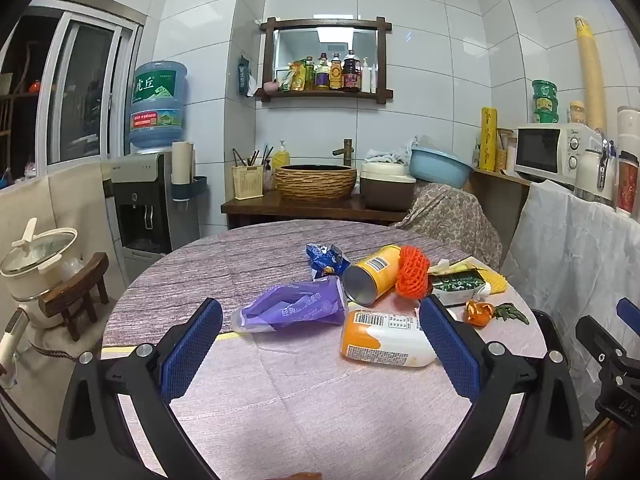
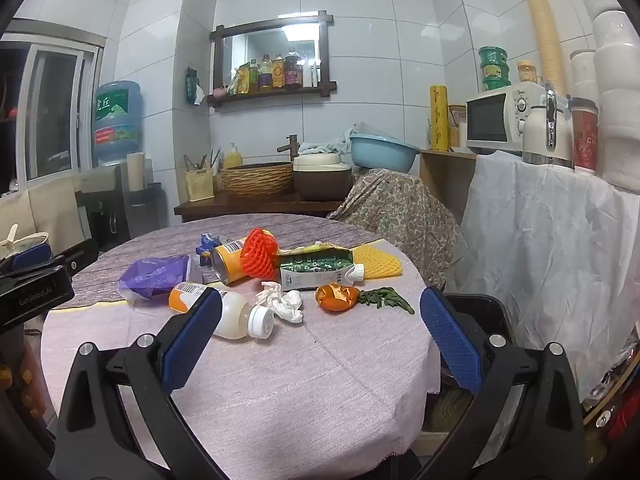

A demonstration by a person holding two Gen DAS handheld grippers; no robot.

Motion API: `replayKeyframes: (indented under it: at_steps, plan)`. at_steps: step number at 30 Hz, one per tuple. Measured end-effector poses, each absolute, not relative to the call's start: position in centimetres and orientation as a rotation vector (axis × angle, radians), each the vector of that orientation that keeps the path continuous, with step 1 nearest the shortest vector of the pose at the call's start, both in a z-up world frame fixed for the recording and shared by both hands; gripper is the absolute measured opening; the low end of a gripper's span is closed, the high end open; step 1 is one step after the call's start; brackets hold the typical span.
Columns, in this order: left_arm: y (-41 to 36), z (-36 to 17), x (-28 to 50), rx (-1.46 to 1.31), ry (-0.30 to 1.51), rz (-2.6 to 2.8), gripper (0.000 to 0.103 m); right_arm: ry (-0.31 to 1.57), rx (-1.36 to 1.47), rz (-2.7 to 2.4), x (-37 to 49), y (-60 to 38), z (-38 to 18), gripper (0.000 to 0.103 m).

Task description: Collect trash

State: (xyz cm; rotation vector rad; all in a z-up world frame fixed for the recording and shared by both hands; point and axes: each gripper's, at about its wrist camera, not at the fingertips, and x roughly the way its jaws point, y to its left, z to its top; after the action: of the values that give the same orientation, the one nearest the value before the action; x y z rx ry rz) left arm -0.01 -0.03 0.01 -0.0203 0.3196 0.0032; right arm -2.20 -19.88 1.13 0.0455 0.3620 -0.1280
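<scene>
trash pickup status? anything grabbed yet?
Done: nothing visibly collected.
In hand: nothing; left gripper and right gripper are both open and empty above the table.
Left: everything, including the purple bag, plastic bottle, yellow can, milk carton, crumpled tissue, orange peel.

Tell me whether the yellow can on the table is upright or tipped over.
Tipped over: the yellow can lies on its side on the table, its round metal end facing the camera.
</scene>
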Motion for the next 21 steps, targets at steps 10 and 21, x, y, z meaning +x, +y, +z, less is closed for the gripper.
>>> replayKeyframes:
  at_steps: [10, 21]
  plan:
    - [0.05, 0.19, -0.12, -0.02, 0.323, -0.003, 0.098, 0.364, 0.047, -0.128, -2.29, -19.41, 1.34, 0.098]
    - [-0.18, -0.01, 0.0, -0.022, 0.327, 0.0, 0.098, 0.366, 0.052, -0.131, -2.06, -19.84, 1.24, 0.098]
